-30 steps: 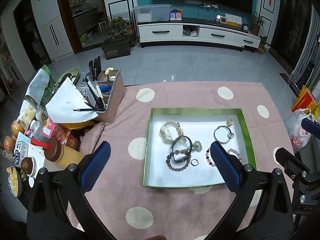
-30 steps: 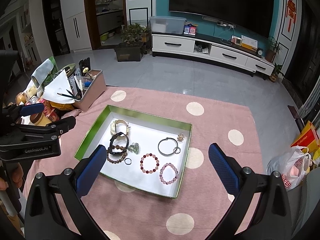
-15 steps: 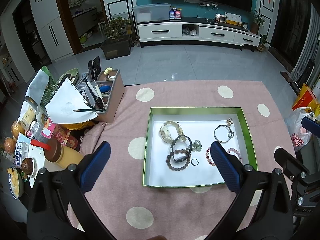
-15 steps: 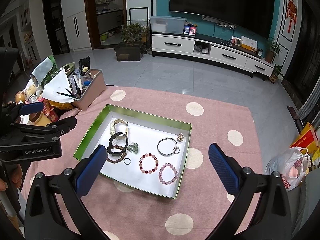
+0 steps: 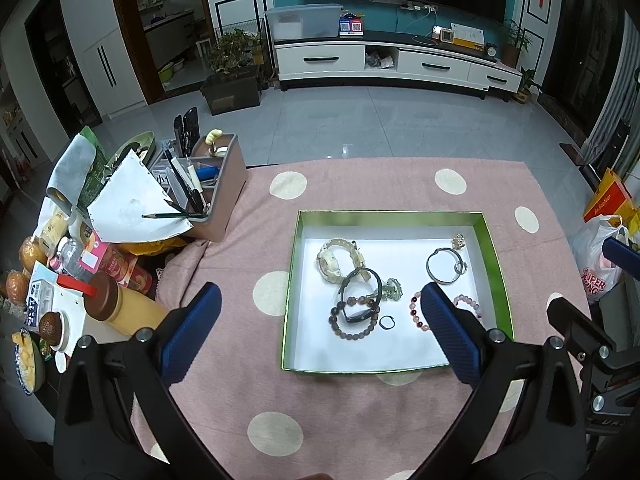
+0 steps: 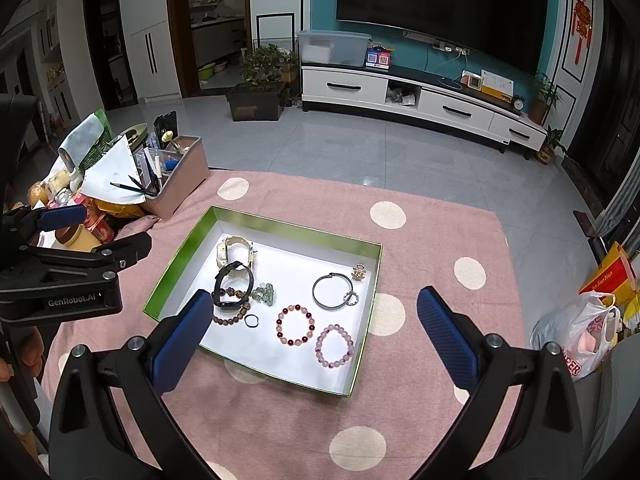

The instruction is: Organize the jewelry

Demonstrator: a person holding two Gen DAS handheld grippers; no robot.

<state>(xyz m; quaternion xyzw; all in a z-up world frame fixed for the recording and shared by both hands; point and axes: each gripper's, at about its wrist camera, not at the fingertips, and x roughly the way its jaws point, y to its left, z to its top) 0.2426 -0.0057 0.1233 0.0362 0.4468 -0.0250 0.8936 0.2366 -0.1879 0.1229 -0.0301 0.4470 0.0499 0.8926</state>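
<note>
A white tray with a green rim [image 5: 392,215] [image 6: 296,226] lies on the pink dotted cloth. In it are a cream watch [image 6: 230,250], a black band [image 6: 234,284] over a brown bead bracelet [image 6: 228,318], a small black ring [image 6: 251,320], a green charm [image 6: 265,295], a silver bangle [image 6: 334,298], a gold brooch [image 6: 359,271], a red bead bracelet [image 6: 296,325] and a pink bead bracelet [image 6: 335,346]. My left gripper [image 5: 320,296] hovers open over the tray's near left side. My right gripper [image 6: 316,298] hangs open above the tray, holding nothing.
A pink organizer box [image 5: 216,196] with pens, papers, bottles and snacks [image 5: 100,300] crowds the table's left edge. A white plastic bag [image 5: 600,264] and a yellow bag sit on the right. The table's far edge borders grey floor tiles.
</note>
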